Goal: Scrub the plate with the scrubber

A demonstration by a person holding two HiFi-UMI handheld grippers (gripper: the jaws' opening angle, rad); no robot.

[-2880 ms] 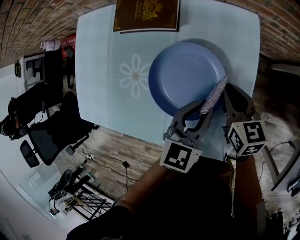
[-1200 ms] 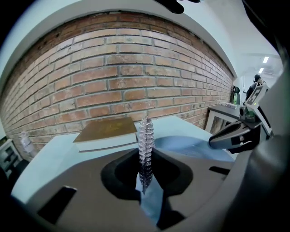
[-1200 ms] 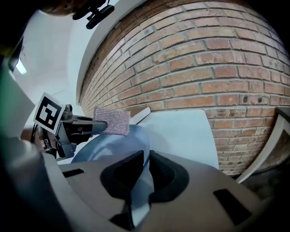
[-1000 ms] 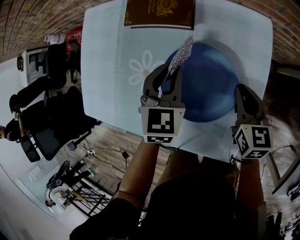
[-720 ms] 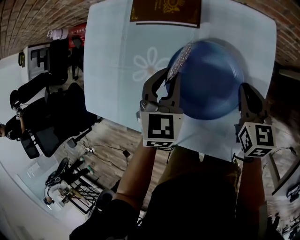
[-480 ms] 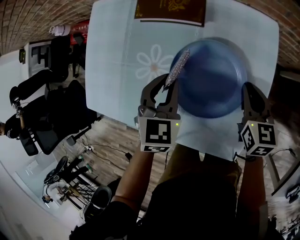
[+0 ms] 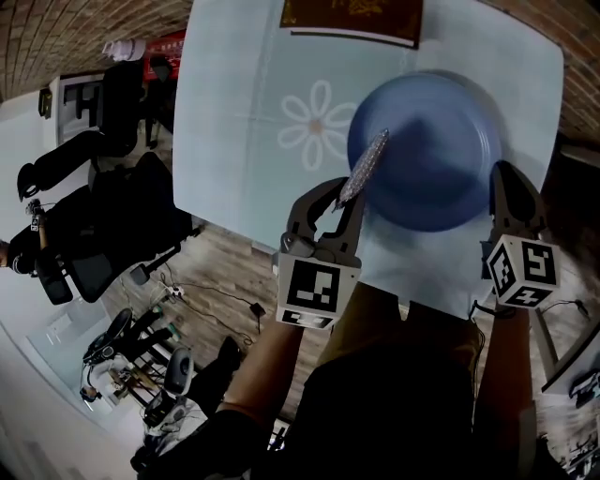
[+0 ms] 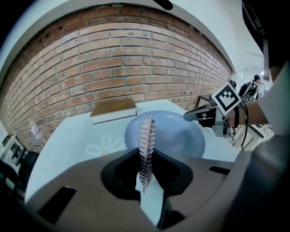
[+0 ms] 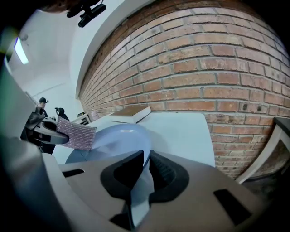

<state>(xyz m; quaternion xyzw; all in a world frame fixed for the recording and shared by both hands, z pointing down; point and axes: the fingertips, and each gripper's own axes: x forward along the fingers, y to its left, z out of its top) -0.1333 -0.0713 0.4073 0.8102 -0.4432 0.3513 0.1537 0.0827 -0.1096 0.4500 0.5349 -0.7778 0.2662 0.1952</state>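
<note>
A round blue plate (image 7: 427, 141) lies on the pale blue table (image 7: 234, 112). My left gripper (image 7: 345, 199) is shut on a thin silver scrubber (image 7: 364, 167), which stands on edge over the plate's near-left rim. In the left gripper view the scrubber (image 8: 146, 145) rises from the left gripper (image 8: 145, 181) in front of the plate (image 8: 174, 136). My right gripper (image 7: 502, 178) is shut on the plate's right rim. In the right gripper view that rim (image 9: 146, 149) runs between the jaws of the right gripper (image 9: 146, 159), and the scrubber (image 9: 76, 134) shows at the left.
A brown book (image 7: 352, 19) lies at the table's far edge, behind the plate. A white flower pattern (image 7: 317, 124) marks the tabletop left of the plate. Office chairs (image 7: 103, 234) and cables stand on the floor to the left. A brick wall (image 9: 217, 63) runs close behind the table.
The left gripper carried the scrubber from the plate's near-right side across to its left rim, then drew it back a little toward me. The right gripper stays on the plate's right rim.
</note>
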